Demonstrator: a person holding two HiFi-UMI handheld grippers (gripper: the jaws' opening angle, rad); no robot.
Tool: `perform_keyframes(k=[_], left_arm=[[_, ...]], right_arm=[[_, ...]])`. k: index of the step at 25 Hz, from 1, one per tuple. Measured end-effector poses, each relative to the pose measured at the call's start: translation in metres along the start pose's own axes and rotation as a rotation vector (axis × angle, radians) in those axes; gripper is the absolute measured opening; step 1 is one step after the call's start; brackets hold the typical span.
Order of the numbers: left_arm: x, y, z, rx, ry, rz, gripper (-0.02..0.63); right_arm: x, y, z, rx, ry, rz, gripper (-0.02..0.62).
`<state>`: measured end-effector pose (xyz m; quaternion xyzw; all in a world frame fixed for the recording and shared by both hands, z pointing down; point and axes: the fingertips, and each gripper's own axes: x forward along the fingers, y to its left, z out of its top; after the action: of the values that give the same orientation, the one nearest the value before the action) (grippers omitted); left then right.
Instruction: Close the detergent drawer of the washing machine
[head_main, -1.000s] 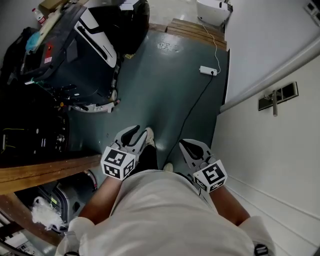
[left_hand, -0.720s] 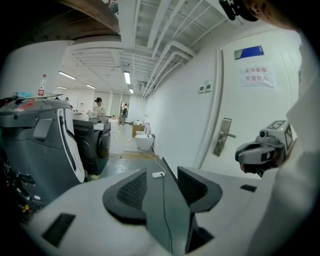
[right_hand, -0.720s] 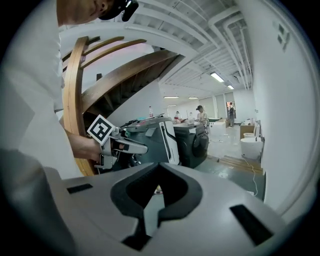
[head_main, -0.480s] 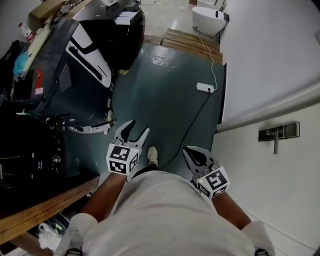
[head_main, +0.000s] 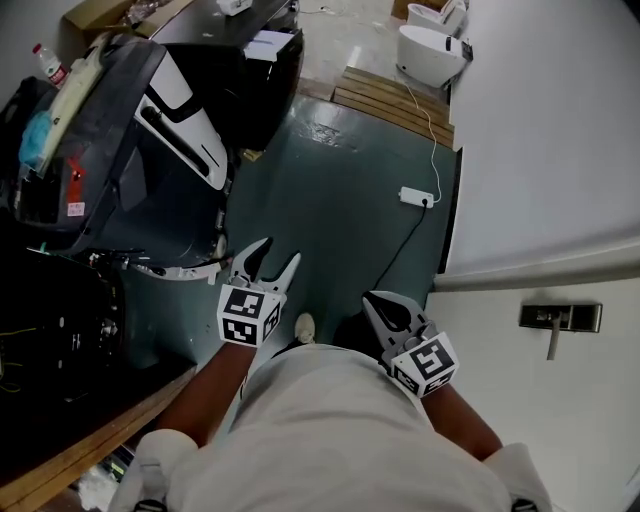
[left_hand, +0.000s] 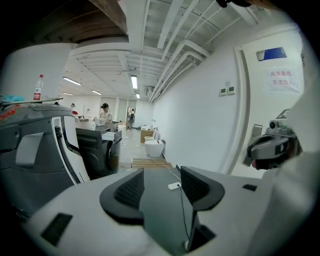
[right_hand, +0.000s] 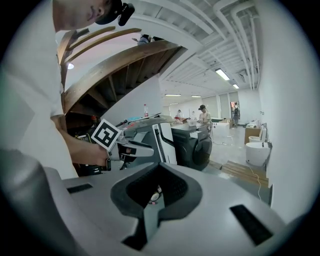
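Approach step, no contact yet. Washing machine (head_main: 262, 85) well ahead across the floor, detergent drawer (head_main: 268, 44) apparently sticking out at its top. Left gripper (head_main: 278, 252) jaws just opened wide, nothing between; right gripper (head_main: 375, 300) jaws together, empty. Next — close in, press drawer front flush.

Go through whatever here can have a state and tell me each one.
Left gripper, jaws just opening, wide apart, nothing between.
Right gripper, jaws shut, empty.
Washer, front door shut.
Bottle, upright, capped.
Power strip, on floor, cables attached.
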<state>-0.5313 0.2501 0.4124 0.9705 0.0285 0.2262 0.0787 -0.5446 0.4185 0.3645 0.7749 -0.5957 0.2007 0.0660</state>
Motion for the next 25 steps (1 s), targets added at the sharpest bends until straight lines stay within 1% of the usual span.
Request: perform_keyframes(k=[5,10,15,20,25], left_arm=[[0.032,0.019,0.014,-0.021,0.004,0.021,0.222],[0.074,0.043,0.033,-0.045,0.011,0.079,0.221],[0.128,0.059,0.061,-0.068,0.024,0.139,0.215],[0.182,0.071,0.092,-0.091,0.035,0.198,0.213],[0.233,0.073,0.117,-0.114,0.039,0.231,0.212]], right_arm=[[0.031,-0.037,0.007,0.003,0.027,0.03,0.003],[0.071,-0.087,0.027,-0.024,0.032,0.1,0.003],[0.104,-0.155,0.05,-0.047,0.038,0.171,0.003],[0.127,-0.219,0.069,-0.065,0.048,0.225,0.003],[0.147,-0.273,0.081,-0.084,0.083,0.271,0.003]])
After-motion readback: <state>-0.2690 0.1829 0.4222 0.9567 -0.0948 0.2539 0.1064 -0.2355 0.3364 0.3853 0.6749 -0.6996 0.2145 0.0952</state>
